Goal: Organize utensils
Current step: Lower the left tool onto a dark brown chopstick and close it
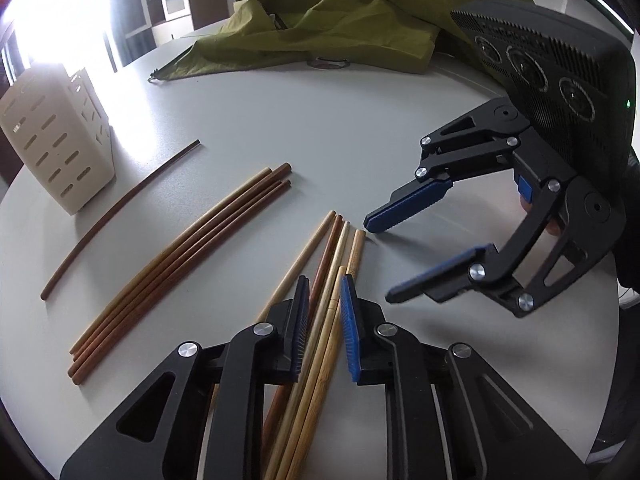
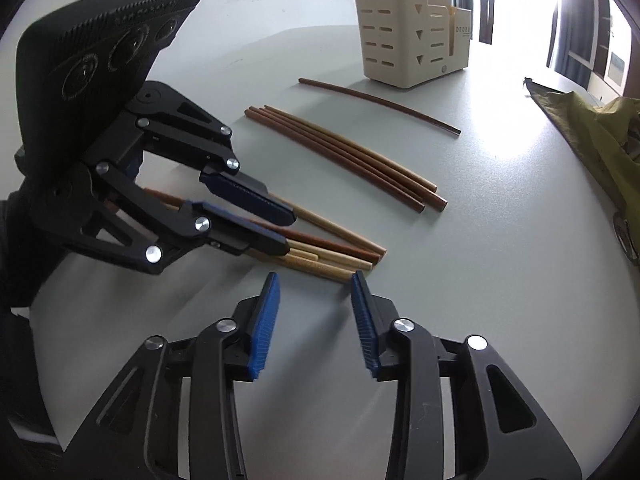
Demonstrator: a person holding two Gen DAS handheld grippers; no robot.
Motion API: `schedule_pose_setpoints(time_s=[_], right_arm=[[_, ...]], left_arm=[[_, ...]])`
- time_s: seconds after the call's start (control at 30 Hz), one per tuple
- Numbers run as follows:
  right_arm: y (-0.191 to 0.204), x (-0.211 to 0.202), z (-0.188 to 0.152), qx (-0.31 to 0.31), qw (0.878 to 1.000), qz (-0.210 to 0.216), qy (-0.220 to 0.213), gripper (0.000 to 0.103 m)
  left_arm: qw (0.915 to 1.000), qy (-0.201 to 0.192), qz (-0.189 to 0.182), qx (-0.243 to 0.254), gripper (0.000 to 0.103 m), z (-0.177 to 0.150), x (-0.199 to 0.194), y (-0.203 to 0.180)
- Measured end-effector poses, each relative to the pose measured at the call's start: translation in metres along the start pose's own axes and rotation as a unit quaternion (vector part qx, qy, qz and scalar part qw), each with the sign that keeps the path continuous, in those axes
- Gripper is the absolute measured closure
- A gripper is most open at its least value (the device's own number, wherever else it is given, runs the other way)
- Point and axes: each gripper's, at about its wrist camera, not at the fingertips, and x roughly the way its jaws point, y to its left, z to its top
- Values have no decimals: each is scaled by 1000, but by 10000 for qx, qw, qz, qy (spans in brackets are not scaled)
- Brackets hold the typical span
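- Jaws of the left gripper stand narrow around the near bundle of chopsticks; several sticks run between the blue pads, but whether the pads press on them cannot be told.
- Jaws of the right gripper stand spread with only bare surface between them, the tips just short of the bundle's blunt ends.
- The bundle's near ends are cut off at the bottom of the left wrist view and covered by the left gripper's black linkage; in the right wrist view that linkage hides the bundle's middle.
- A second group of brown chopsticks lies apart to the left of the bundle, and a single dark stick lies beyond it, near the cream slotted utensil holder.
- The holder's interior is hard to make out; window glare washes out its top in the left wrist view.
- An olive-green cloth lies crumpled at the far edge of the grey surface; a ring-shaped item at its hem is too small to identify.
- Open surface lies between the holder and the cloth.
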Motion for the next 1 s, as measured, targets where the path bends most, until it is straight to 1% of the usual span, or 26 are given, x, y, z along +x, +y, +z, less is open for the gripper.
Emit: schedule_pose_setpoints(time_s=[0.03, 0.07, 0.17, 0.23, 0.27, 0.3, 0.33, 0.4, 0.43, 0.47, 0.5, 0.57, 0.63, 0.7, 0.73, 0.8, 0.9, 0.97, 1.0], right_arm=[[2, 0, 0, -22, 10000, -15, -16, 48], [2, 0, 1, 3, 10000, 2, -13, 45], [-2, 0, 1, 131, 9999, -15, -45, 44], [-2, 1, 2, 137, 9999, -38, -89, 44], [-1, 2, 2, 114, 9999, -56, -94, 43], [0, 2, 2, 97, 9999, -73, -89, 43], [1, 2, 2, 63, 9999, -95, -89, 43], [3, 2, 1, 34, 9998, -167, -82, 44], [4, 2, 1, 0, 9998, -209, -76, 48], [5, 2, 0, -71, 9997, -221, -60, 51], [5, 1, 0, -108, 9998, -177, -43, 51], [1, -1, 0, -22, 10000, -17, -57, 51], [2, -8, -1, -169, 9996, 214, -47, 51], [7, -20, -3, -415, 9978, 507, -117, 51], [13, -26, -6, -648, 9957, 656, -126, 51], [30, -36, -14, -1182, 9881, 970, -133, 51], [61, -38, -30, -1996, 9696, 1413, 45, 51], [79, -32, -40, -2392, 9585, 1524, 276, 51], [85, -26, -44, -2533, 9549, 1496, 409, 51]], left_arm=[[10000, 42, 31, -44, 88, 0, 2, 2], [9999, 97, 72, -93, 91, 0, 5, 4], [9998, 97, 37, -166, 92, 0, 7, 7], [9998, 83, 94, -130, 89, 0, 8, 5], [9998, 62, 153, -116, 77, 0, 9, 3], [9996, 101, 220, -140, 57, 1, 11, 3], [9991, 164, 345, -200, 55, 1, 16, 5], [9991, 100, 280, -309, 54, 2, 16, 8], [9991, 116, 301, -287, 54, 2, 15, 7], [9991, 124, 302, -283, 57, 2, 15, 7], [9990, 125, 297, -295, 61, 2, 14, 7], [9989, 130, 320, -313, 62, 2, 14, 8], [9989, 124, 320, -311, 66, 2, 14, 8], [9989, 125, 299, -333, 75, 2, 14, 10], [9989, 121, 268, -354, 77, 3, 13, 11], [9988, 123, 220, -408, 90, 2, 12, 13], [9986, 113, 180, -476, 91, 2, 12, 15], [9987, 112, 173, -476, 91, 2, 12, 15], [9987, 109, 150, -474, 91, 2, 12, 15]])
